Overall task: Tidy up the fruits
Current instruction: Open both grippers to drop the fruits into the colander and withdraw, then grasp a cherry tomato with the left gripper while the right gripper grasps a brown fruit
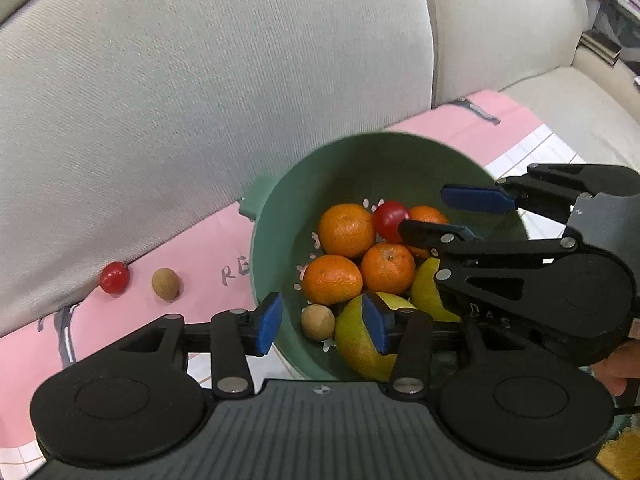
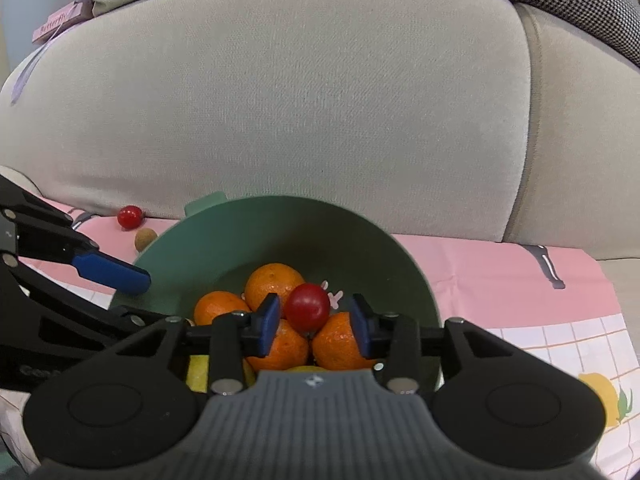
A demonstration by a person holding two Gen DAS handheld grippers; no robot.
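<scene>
A green bowl [image 1: 280, 216] on a pink cloth holds several oranges [image 1: 346, 230], a red cherry tomato [image 1: 390, 220], a brown longan [image 1: 317, 322] and yellow-green fruit pieces [image 1: 356, 340]. My left gripper [image 1: 324, 322] is open, its pads astride the bowl's near-left wall. My right gripper [image 2: 316, 322] is open over the bowl [image 2: 208, 252], with the tomato [image 2: 309, 307] between its pads and gaps on both sides. It shows from the side in the left wrist view [image 1: 452, 216]. A second tomato [image 1: 114, 277] and a longan [image 1: 165, 284] lie on the cloth by the sofa.
A beige sofa backrest [image 1: 200, 80] rises right behind the pink cloth [image 1: 192, 256]. The cloth has a white grid section [image 2: 560, 344] at the right. The loose tomato [image 2: 130, 216] and longan [image 2: 145, 239] sit left of the bowl.
</scene>
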